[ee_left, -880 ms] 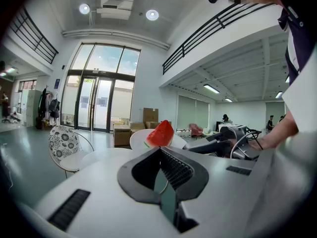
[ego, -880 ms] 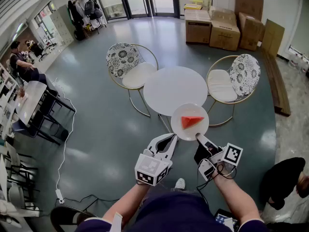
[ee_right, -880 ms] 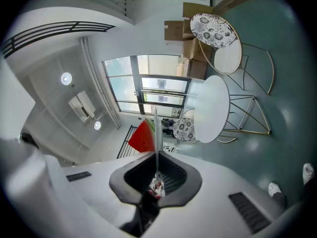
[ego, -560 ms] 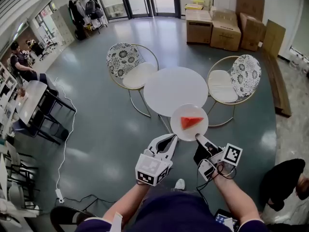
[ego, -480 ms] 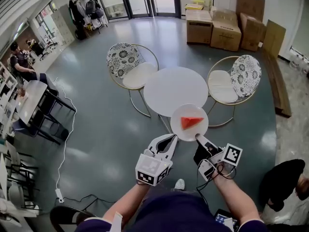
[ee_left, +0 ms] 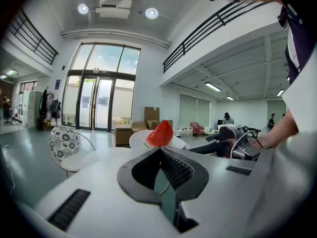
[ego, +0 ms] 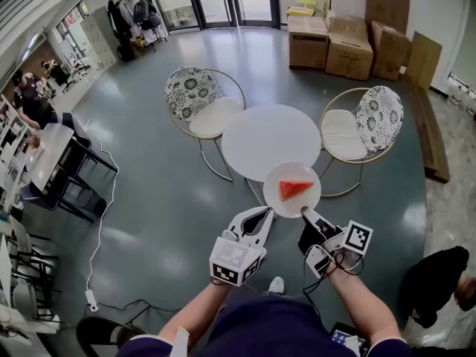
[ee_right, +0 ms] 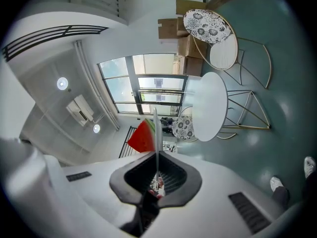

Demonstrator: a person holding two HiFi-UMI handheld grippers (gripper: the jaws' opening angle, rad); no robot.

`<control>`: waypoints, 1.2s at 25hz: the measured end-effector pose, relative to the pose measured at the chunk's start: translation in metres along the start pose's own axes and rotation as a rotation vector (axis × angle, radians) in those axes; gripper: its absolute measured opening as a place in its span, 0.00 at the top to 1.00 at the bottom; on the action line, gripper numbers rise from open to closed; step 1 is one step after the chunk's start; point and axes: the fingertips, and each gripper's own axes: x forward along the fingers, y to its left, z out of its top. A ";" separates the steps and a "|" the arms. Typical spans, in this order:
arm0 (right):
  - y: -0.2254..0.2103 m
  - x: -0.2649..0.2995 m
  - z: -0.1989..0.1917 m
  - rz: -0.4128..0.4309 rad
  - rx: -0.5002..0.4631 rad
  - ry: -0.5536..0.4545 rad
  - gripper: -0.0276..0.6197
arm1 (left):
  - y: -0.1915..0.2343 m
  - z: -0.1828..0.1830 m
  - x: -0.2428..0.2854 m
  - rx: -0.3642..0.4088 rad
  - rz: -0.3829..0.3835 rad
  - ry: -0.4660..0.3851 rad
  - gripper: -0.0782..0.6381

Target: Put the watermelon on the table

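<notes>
right gripper (ego: 303,211) pinches the plate (ego: 272,181) rim, left gripper (ego: 264,213) pressed together, empty; keep it level carrying the watermelon slice (ego: 295,189) to the bench (ego: 268,136).

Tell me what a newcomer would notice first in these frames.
The red watermelon slice stands out, lying on a white plate that the right tool holds by its near rim, just in front of the round white table. The left tool sits shut and empty by the plate's near-left edge. Two chairs with patterned backs flank the table on the grey floor.
</notes>
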 end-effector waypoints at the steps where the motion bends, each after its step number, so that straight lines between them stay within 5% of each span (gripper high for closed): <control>1: -0.001 -0.001 0.002 -0.002 0.002 0.001 0.93 | -0.001 0.000 0.002 0.000 0.002 0.001 0.88; 14: -0.006 0.010 0.017 -0.019 0.015 -0.006 0.94 | 0.011 0.001 0.009 -0.004 0.020 0.008 0.88; 30: -0.025 0.089 0.072 -0.030 0.008 -0.006 0.93 | 0.088 0.007 0.083 -0.030 0.003 0.016 0.88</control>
